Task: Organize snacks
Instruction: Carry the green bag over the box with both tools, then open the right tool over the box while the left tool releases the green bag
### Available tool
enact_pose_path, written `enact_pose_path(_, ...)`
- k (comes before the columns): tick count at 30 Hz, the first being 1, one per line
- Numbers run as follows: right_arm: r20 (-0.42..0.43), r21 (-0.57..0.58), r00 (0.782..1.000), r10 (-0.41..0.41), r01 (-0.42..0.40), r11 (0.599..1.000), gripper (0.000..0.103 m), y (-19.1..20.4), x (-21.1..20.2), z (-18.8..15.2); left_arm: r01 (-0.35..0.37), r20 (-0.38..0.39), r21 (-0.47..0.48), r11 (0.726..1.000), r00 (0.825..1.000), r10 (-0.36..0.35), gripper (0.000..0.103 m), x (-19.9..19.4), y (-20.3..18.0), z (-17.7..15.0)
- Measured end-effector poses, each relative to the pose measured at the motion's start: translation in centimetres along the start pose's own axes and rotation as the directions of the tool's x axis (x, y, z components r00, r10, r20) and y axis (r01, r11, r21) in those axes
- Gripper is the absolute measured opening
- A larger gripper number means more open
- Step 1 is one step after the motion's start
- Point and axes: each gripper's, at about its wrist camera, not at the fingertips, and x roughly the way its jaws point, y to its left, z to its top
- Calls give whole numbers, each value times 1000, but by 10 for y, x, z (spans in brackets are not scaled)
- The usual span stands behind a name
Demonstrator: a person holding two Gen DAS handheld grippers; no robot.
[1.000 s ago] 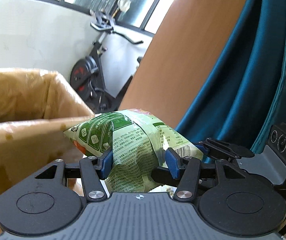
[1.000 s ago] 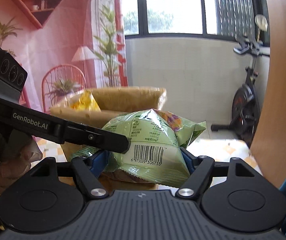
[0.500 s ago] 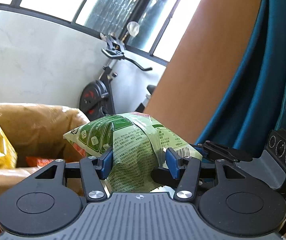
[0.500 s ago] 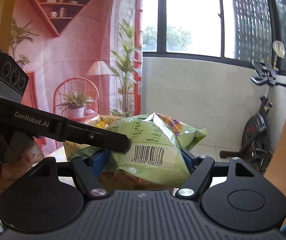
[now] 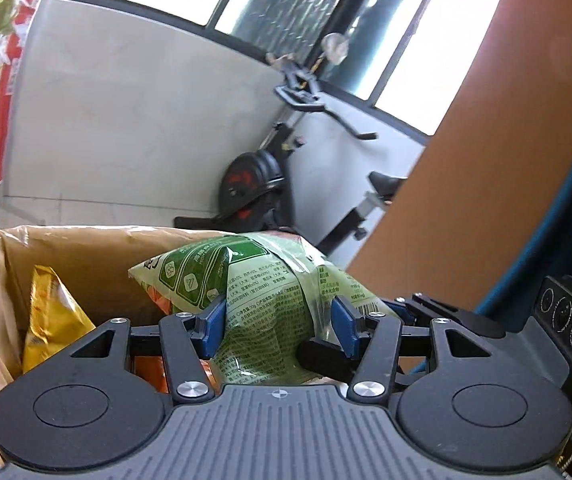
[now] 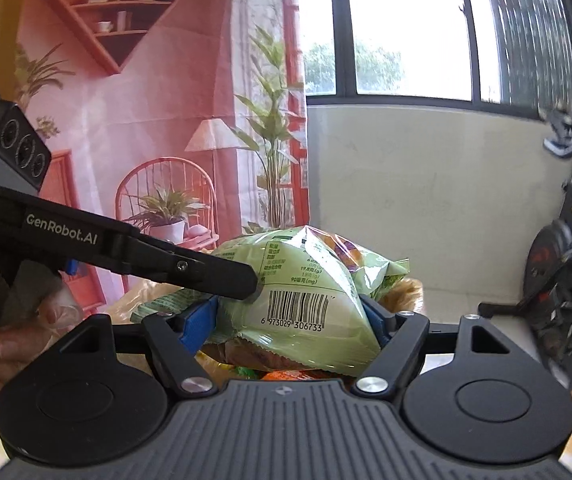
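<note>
Both grippers are clamped on the same green snack bag (image 5: 270, 300): the left gripper (image 5: 278, 326) has its blue pads (image 5: 214, 324) pinching the bag's narrowed middle, and the right gripper (image 6: 290, 320) grips the wider barcode end, pads pressed into the plastic on both sides. In the right wrist view the left gripper (image 6: 226, 280) reaches in from the left, a hand (image 6: 10, 340) wrapped round its handle, its black finger lying against the bag beside the barcode. The bag's long axis runs roughly level between the two tools, one crimped end pointing away from the left gripper toward the cardboard box (image 5: 86, 248), the barcode end facing the right gripper. It hangs in the air just above the near edge of that open box, which sits below and beyond it. Inside the box, against its left wall, a yellow snack packet (image 5: 50, 320) stands up, with something orange showing lower down. Behind the box there is a white low wall under dark-framed windows, and an exercise bike (image 5: 262, 176) parked to the right of the box. Left of the box hangs a pink printed backdrop (image 6: 126, 120) showing shelves, a chair and plants. Right of the box stand a brown panel (image 5: 486, 160) and a teal curtain (image 5: 566, 240).
</note>
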Motion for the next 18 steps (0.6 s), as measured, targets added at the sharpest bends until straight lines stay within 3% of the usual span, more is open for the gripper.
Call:
enact_pose_path(6,-41,114,999,21,-17,993,77,-32,39,-5,-66,-57,-4,998,996,65,57,26,14,9)
enact_pose_path(12,-95,129,995,11,1,992,77,-48,60,-12,-112,-106,-39,993,989,107,57,52,29,13)
enact_pose_path(15,-135,90,991,-3,15,996,78,-46,73,-13,-147,-122,-43,988,982,141,57,58,32,12)
enact_pose_path(18,-163,-30,985,-47,43,999,79,-35,79,-16,-152,-131,-55,987,981,144,58,57,38,8)
